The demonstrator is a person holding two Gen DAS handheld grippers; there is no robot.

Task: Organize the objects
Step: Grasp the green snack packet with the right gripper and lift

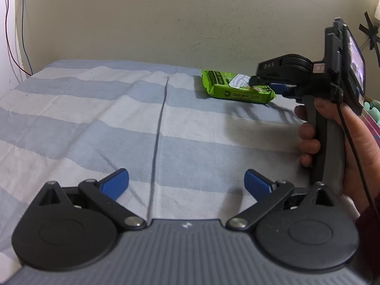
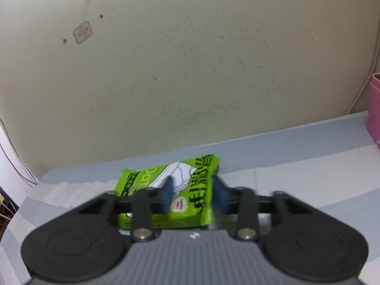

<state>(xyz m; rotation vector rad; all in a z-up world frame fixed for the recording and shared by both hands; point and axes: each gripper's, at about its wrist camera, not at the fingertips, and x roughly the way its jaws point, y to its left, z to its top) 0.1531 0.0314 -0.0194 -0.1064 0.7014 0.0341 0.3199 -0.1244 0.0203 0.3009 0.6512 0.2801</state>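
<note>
A green pack of wet wipes (image 1: 234, 87) lies on the striped bedsheet (image 1: 95, 118) near the far wall. My right gripper (image 2: 193, 193) has its blue fingers closed on the pack (image 2: 185, 190), one on its top face and one at its right edge; the view is blurred. In the left wrist view the right gripper (image 1: 268, 84) reaches the pack from the right, held by a hand. My left gripper (image 1: 186, 182) is open and empty, low over the sheet at the near side, well short of the pack.
A cream wall (image 1: 166, 23) rises right behind the bed. A fold line (image 1: 159, 128) runs down the sheet's middle. A pink container (image 2: 375, 109) stands at the right edge. Cables (image 1: 21, 35) hang at the left wall.
</note>
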